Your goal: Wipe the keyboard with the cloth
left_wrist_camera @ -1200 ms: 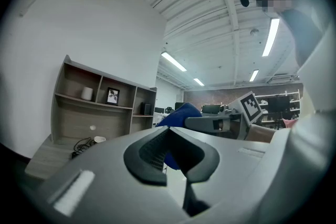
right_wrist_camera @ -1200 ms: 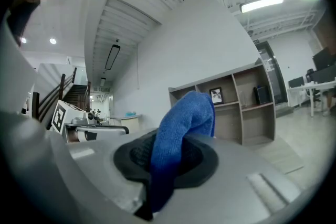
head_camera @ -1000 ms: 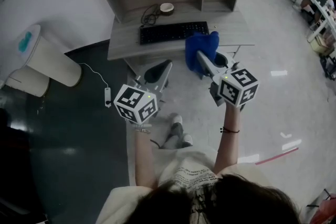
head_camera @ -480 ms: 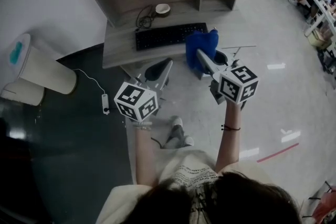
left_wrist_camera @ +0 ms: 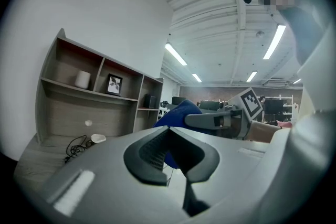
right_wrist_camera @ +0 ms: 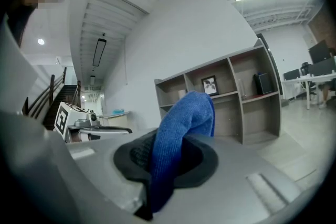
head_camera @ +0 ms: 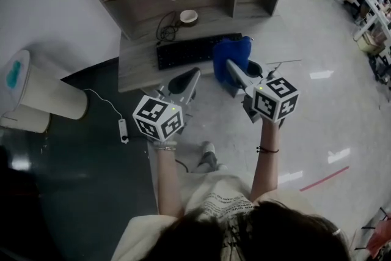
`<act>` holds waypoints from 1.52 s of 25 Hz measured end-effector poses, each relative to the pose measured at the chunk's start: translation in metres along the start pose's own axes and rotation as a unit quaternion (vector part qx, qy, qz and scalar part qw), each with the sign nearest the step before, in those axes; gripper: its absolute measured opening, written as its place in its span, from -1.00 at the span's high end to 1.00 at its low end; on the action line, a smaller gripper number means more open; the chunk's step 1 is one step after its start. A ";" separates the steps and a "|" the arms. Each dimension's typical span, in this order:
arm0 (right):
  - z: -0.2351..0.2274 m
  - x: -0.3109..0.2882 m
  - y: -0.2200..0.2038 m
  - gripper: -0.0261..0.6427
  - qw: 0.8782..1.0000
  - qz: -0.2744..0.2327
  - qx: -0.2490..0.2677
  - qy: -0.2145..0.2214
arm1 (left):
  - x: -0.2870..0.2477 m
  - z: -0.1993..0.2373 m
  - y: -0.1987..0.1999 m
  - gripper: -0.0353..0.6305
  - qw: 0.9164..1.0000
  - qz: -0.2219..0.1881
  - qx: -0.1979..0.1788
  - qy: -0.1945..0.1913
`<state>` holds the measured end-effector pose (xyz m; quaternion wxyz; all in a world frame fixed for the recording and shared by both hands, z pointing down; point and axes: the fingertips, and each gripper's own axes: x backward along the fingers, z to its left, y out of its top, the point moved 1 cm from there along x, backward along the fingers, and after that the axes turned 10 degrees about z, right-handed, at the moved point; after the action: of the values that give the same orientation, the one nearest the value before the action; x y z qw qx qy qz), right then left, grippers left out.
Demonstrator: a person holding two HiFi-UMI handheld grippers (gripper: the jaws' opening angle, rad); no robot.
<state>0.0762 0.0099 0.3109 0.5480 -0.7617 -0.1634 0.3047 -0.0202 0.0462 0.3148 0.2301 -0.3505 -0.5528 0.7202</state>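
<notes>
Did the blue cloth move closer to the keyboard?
Yes. The blue cloth in the right gripper went toward the keyboard, now overlapping its right end.

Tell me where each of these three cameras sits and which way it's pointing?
Head view: on the person's head, looking steeply down at the desk and keyboard; hair, both forearms, left gripper and right gripper show.
Left gripper view: on the left gripper, looking along its shut, empty jaws toward the shelves.
Right gripper view: on the right gripper, looking along jaws shut on the blue cloth.
Shared: both gripper views show the shelves' framed picture and the other gripper.
</notes>
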 end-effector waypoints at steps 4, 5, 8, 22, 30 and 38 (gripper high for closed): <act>-0.008 -0.010 0.005 0.75 1.000 0.001 -0.002 -0.007 | -0.012 0.010 0.004 0.88 1.000 0.002 -0.001 -0.012; -0.010 -0.012 0.006 0.74 1.000 0.002 -0.002 -0.009 | -0.015 0.013 0.005 0.88 1.000 0.002 -0.002 -0.015; -0.016 -0.020 0.008 0.74 1.000 0.004 -0.002 -0.017 | -0.023 0.023 0.008 0.88 1.000 0.004 -0.004 -0.025; -0.036 -0.044 0.012 0.74 0.998 0.006 -0.010 -0.056 | -0.051 0.049 0.015 0.88 0.997 0.007 -0.017 -0.077; -0.049 -0.043 0.010 0.74 0.997 0.011 -0.018 -0.072 | -0.071 0.051 0.015 0.88 0.995 0.012 -0.013 -0.098; -0.084 -0.037 0.005 0.74 0.995 0.018 -0.036 -0.089 | -0.103 0.047 0.012 0.88 0.993 0.023 -0.005 -0.112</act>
<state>0.1015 -0.0756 0.3349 0.4982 -0.7535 -0.2082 0.3750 0.0115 -0.0607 0.3361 0.1477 -0.2814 -0.5707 0.7572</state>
